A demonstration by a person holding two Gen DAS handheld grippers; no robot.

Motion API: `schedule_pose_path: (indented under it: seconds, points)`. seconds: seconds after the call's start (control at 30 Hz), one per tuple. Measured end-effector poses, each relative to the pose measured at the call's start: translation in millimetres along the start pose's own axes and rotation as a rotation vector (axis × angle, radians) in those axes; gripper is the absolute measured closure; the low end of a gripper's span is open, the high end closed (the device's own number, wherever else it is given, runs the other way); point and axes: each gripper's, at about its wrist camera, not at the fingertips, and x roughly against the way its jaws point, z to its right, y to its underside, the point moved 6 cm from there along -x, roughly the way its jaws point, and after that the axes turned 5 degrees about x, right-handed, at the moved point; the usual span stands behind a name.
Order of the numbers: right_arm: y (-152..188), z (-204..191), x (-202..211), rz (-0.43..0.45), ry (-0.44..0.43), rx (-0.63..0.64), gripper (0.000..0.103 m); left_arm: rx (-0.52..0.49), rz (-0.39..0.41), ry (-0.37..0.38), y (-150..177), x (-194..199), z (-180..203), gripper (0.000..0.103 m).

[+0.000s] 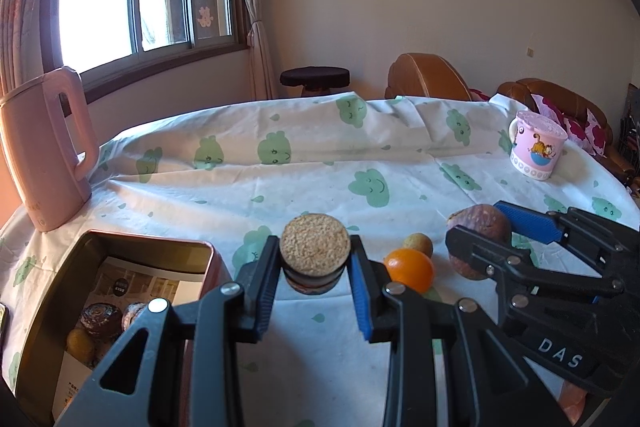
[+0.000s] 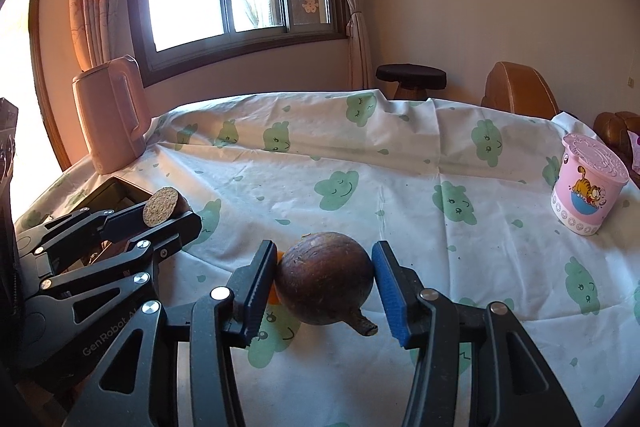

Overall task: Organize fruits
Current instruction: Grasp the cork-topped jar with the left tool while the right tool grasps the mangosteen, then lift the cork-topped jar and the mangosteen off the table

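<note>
My left gripper (image 1: 315,267) is shut on a dark round piece with a tan grainy face (image 1: 315,245), held above the cloth just right of an open tin box (image 1: 52,291). The box holds several fruits (image 1: 100,319) on a printed leaflet. An orange (image 1: 410,269) and a small yellowish fruit (image 1: 418,245) lie on the cloth between the grippers. My right gripper (image 2: 323,267) is shut on a round brown fruit with a stub stem (image 2: 324,279), both blue pads against its sides. From the left wrist view the right gripper (image 1: 476,227) clasps this fruit (image 1: 486,217).
A white tablecloth with green clouds (image 2: 340,167) covers the table. A pink jug (image 1: 44,147) stands at the back left, behind the box. A pink cartoon mug (image 2: 586,187) sits far right. Beyond the table are a dark stool (image 1: 315,77) and brown leather seats (image 1: 424,77).
</note>
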Motion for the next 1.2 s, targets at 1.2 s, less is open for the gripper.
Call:
schedule_pose_path:
  seconds: [1.2]
  points:
    - [-5.6,-5.1,37.3,0.175,0.056,0.038,0.052,-0.006,0.102,-0.018,-2.8,20.2,-0.5,0.068]
